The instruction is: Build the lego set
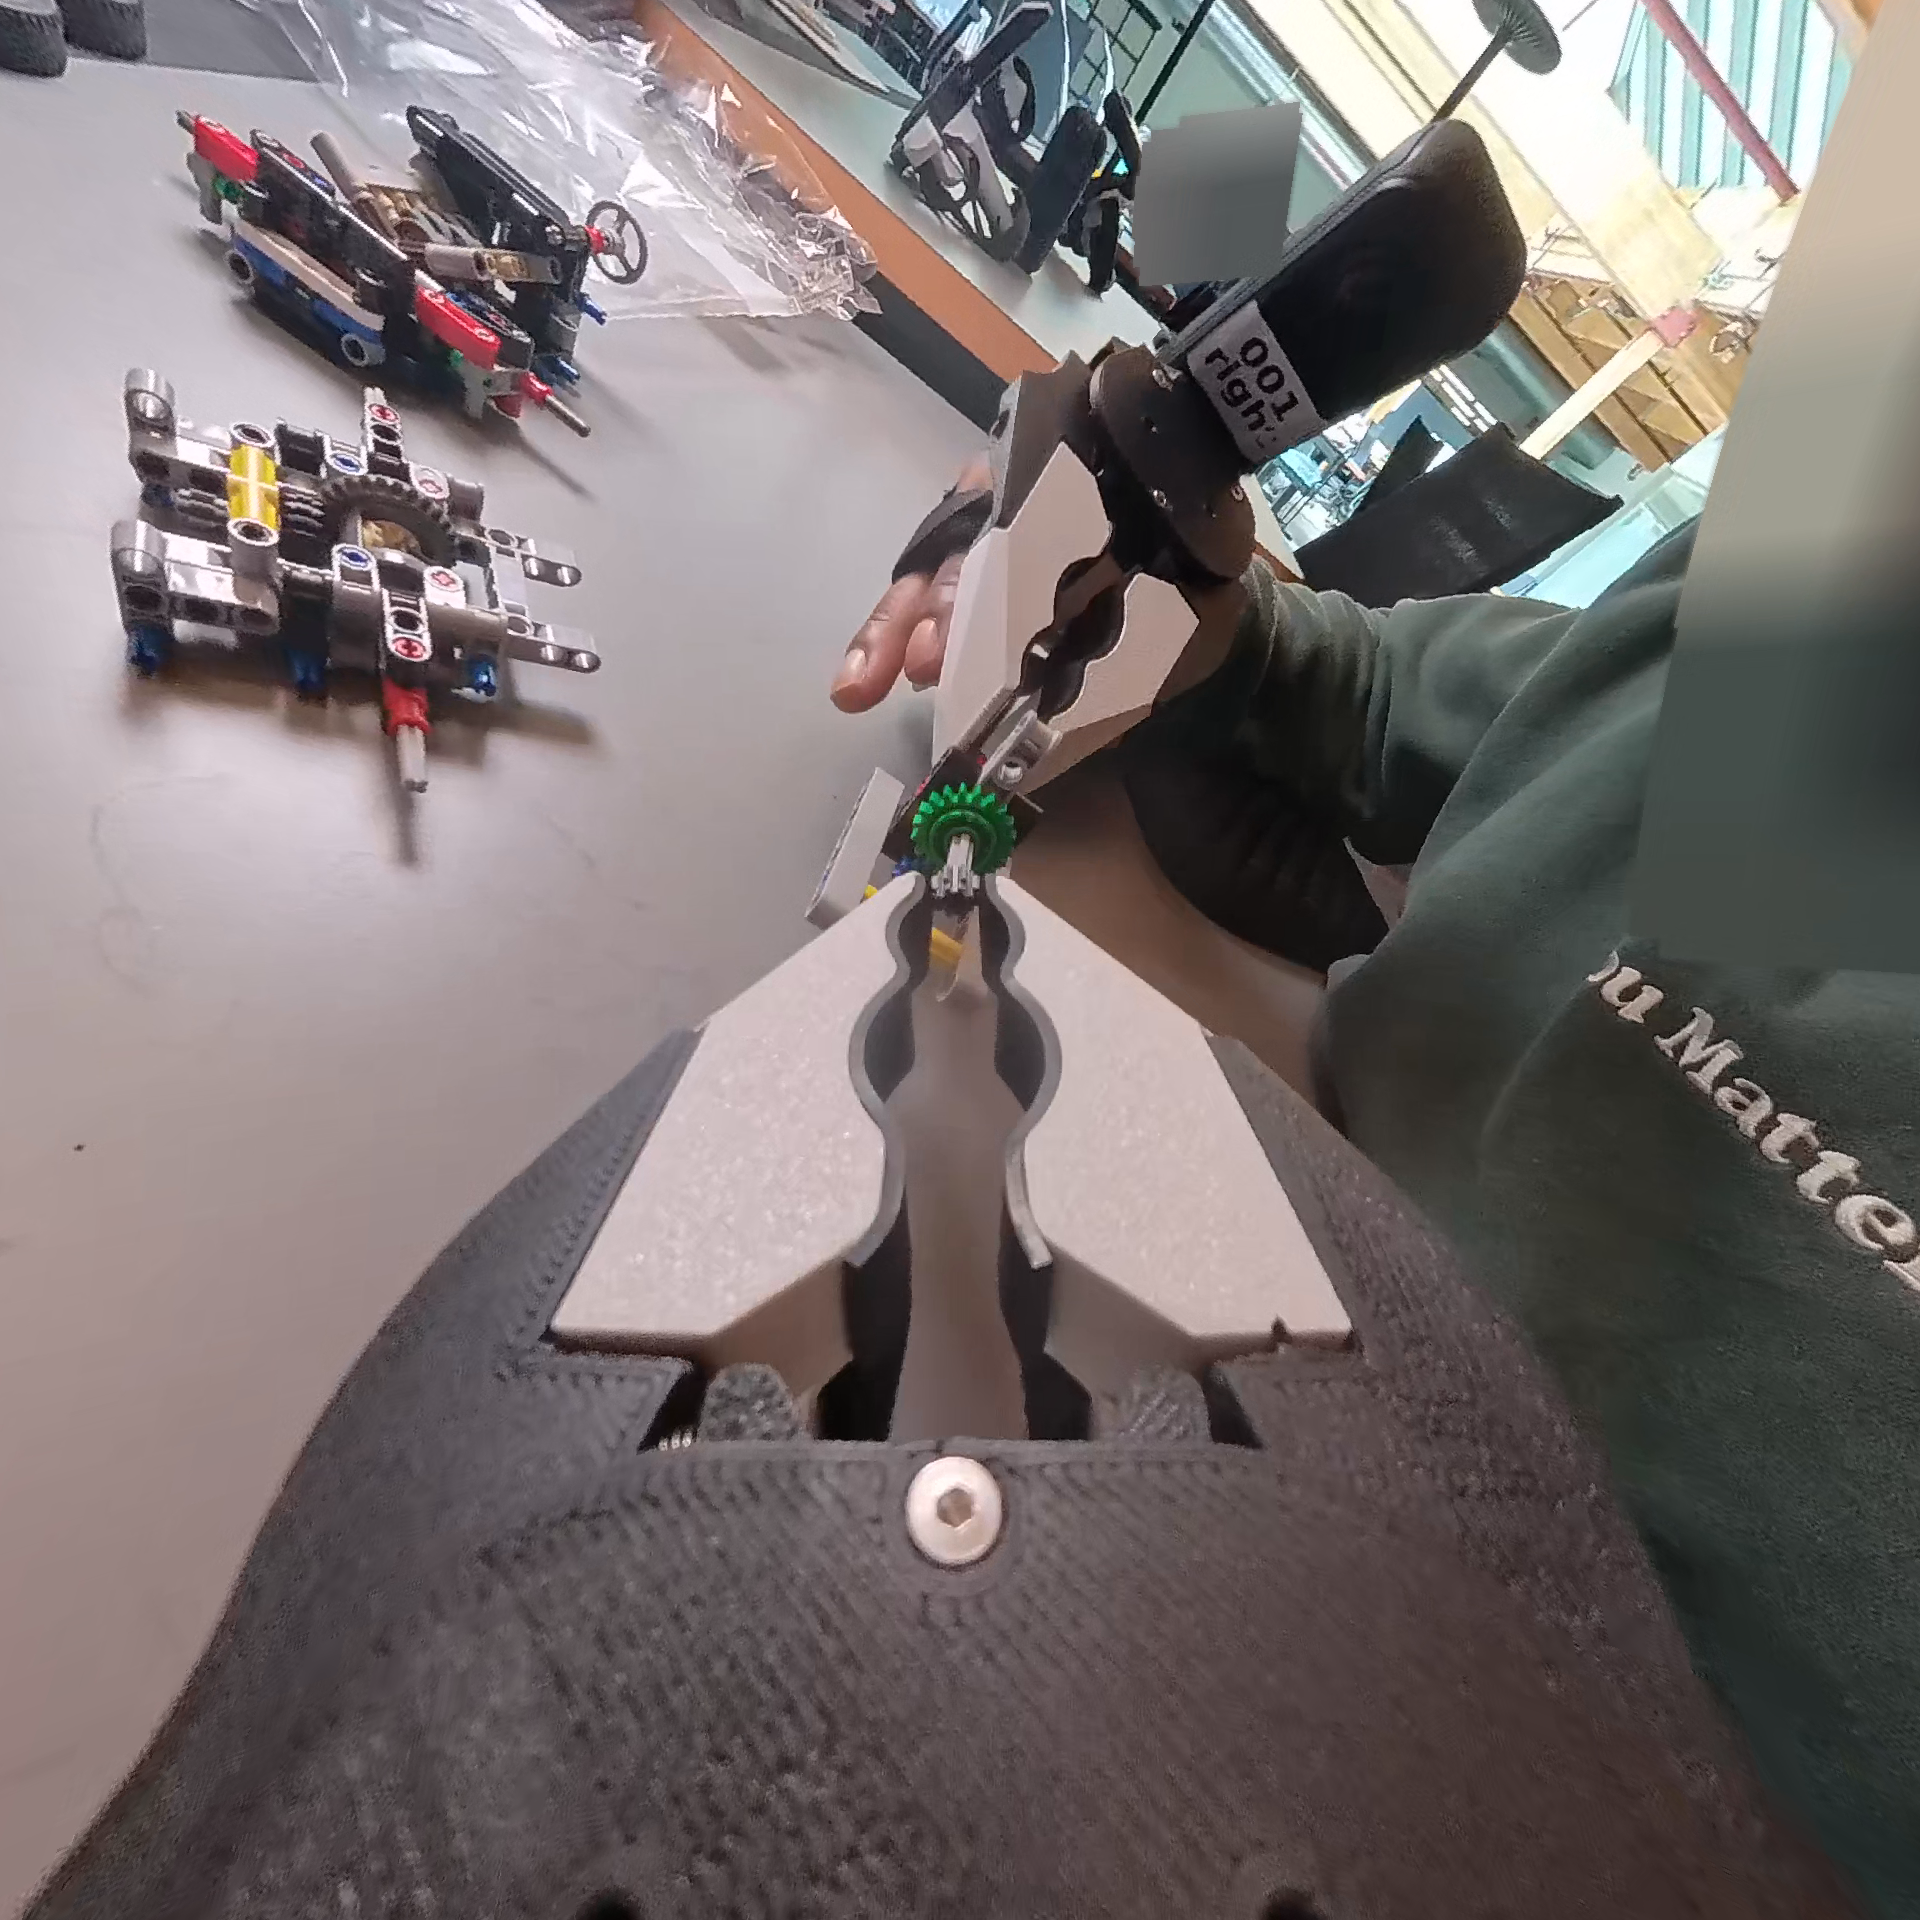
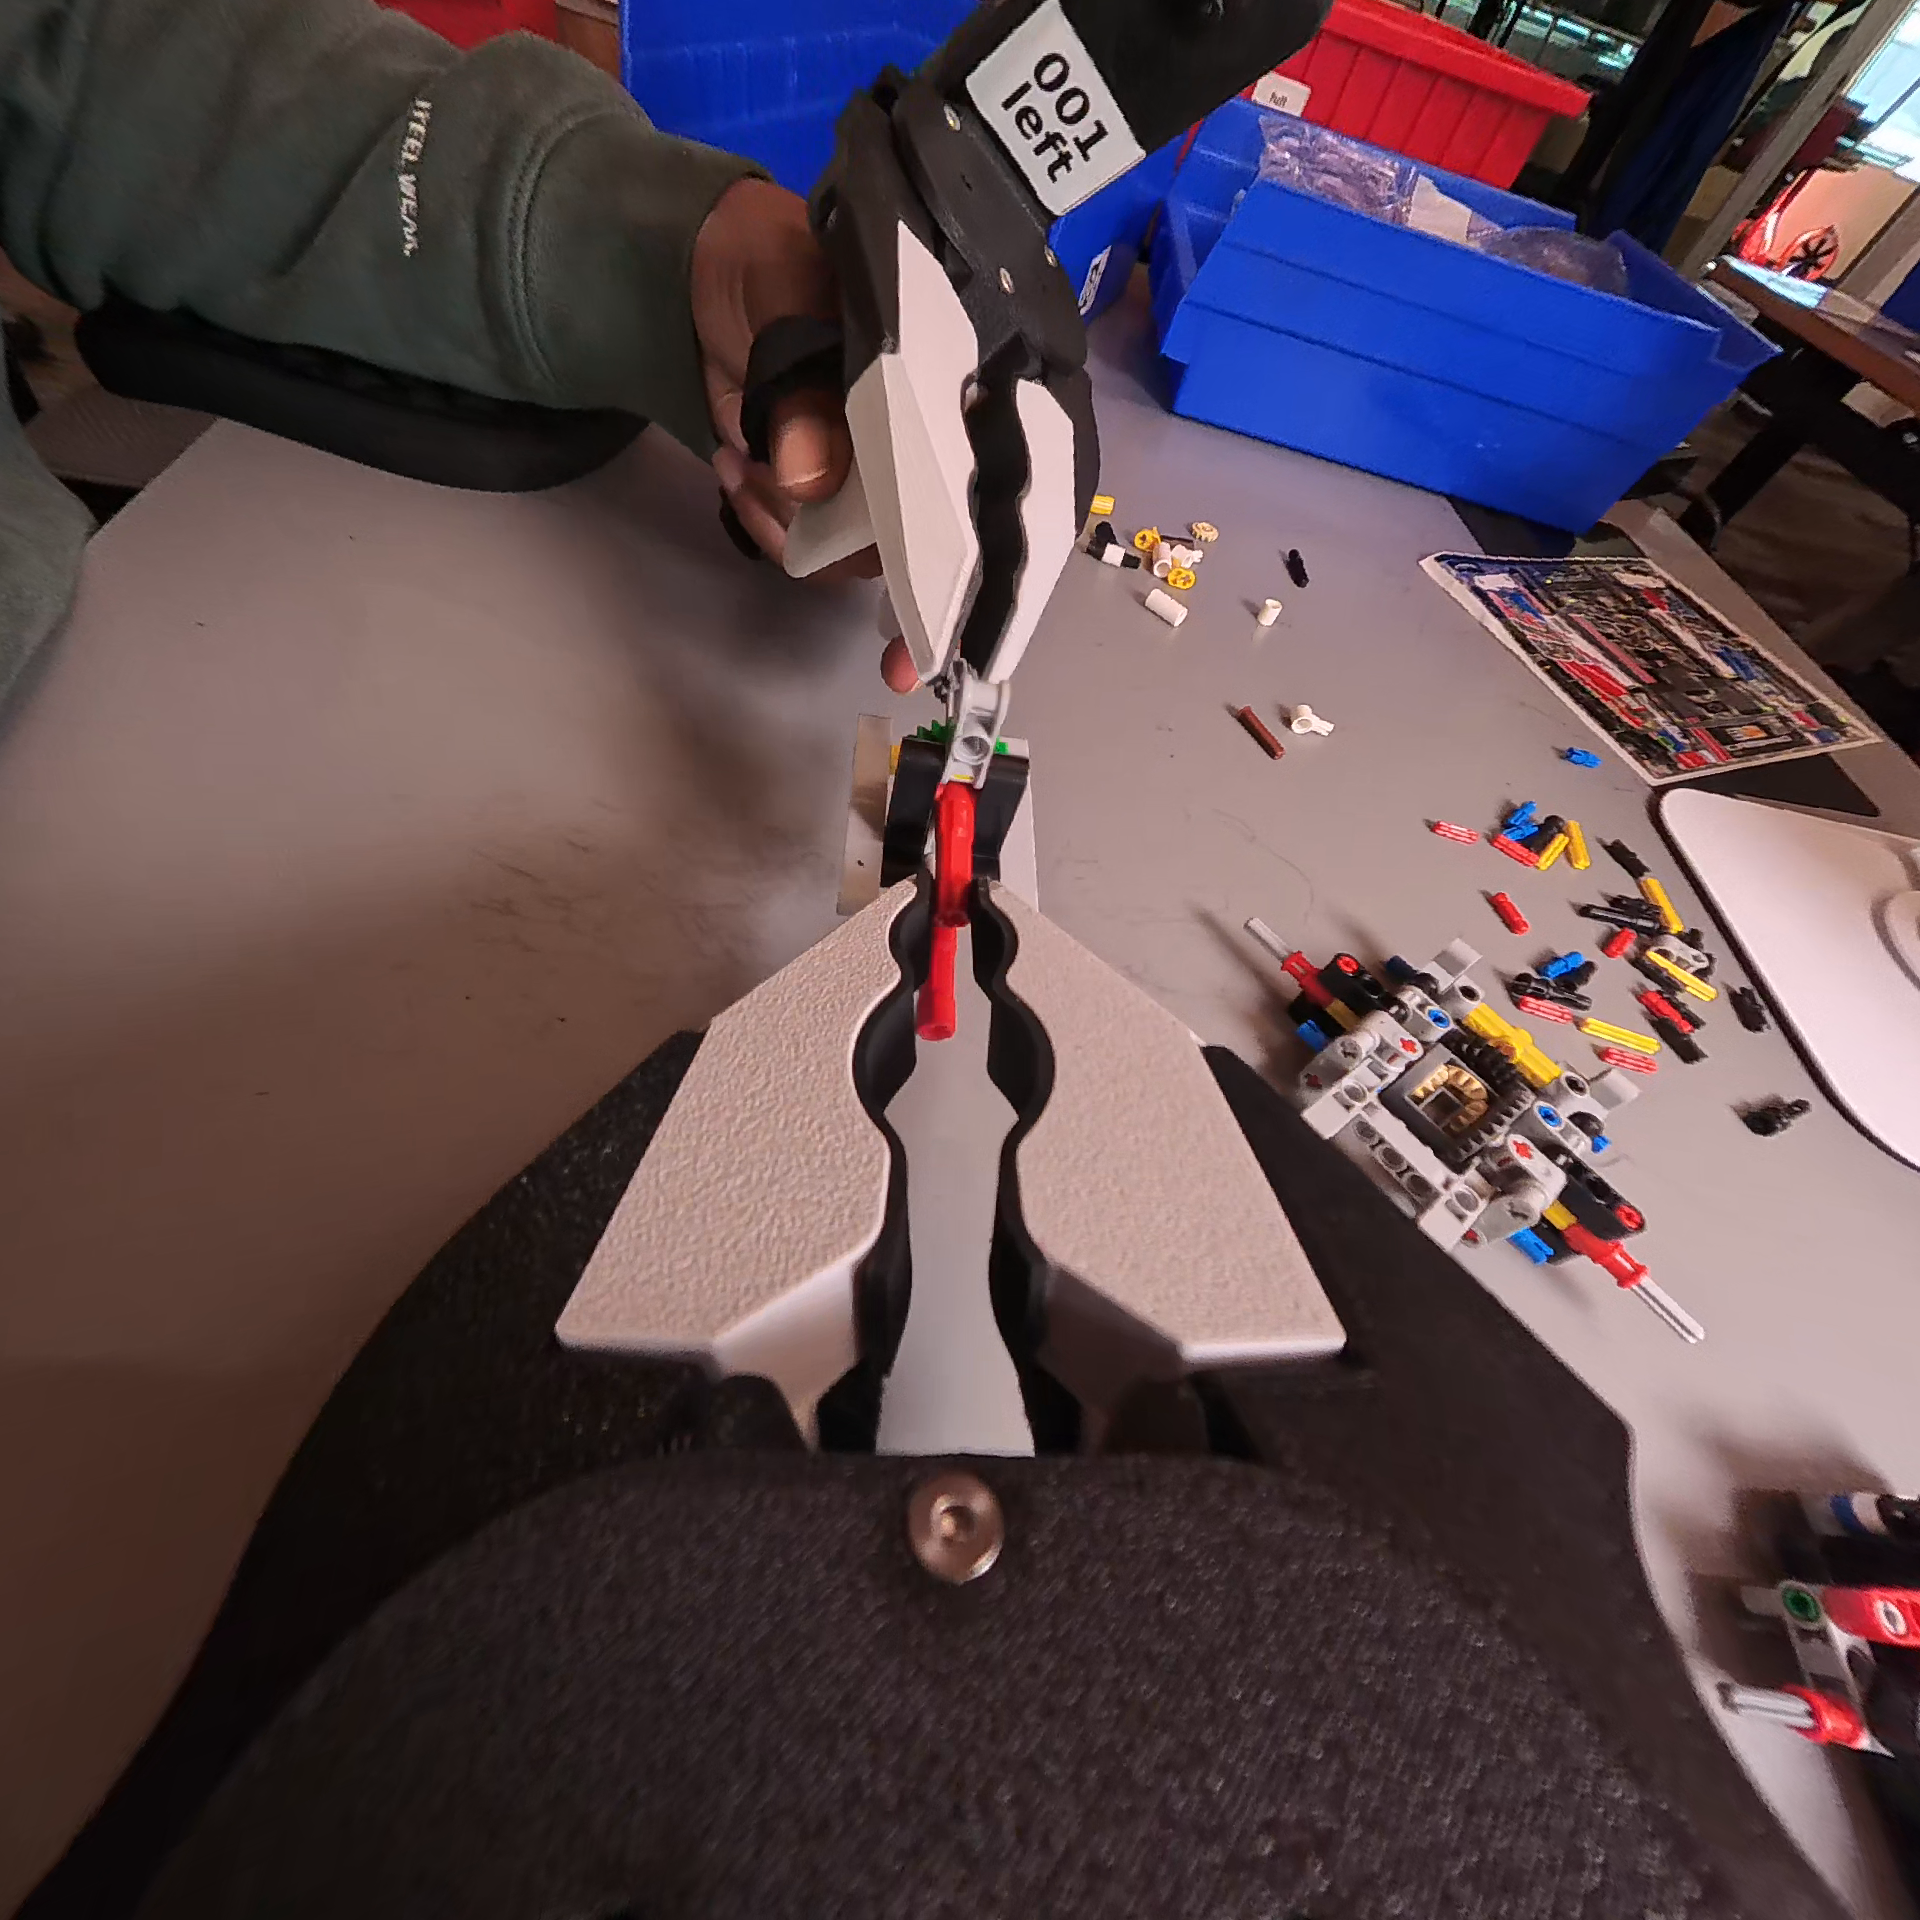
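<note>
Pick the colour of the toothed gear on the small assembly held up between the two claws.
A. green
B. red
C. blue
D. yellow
A: in the left wrist view the gear sits bright green on the small assembly, just beyond the left claw, with the right claw gripping the assembly's far end.

I'm counting two grippers, the left gripper [image 1: 954,891] and the right gripper [image 2: 951,902], both clamped on one small brick assembly [image 2: 954,800] carrying a single green gear [image 1: 962,823] and one red axle pin [image 2: 948,914]. On the left side I've got two larger builds on the table [image 1: 312,935]: one grey gear frame [image 1: 343,561] and one dark chassis [image 1: 416,260]. Off to my right I see two blue bins [image 2: 1455,343], one red bin [image 2: 1423,94] and one instruction sheet [image 2: 1652,665].
</note>
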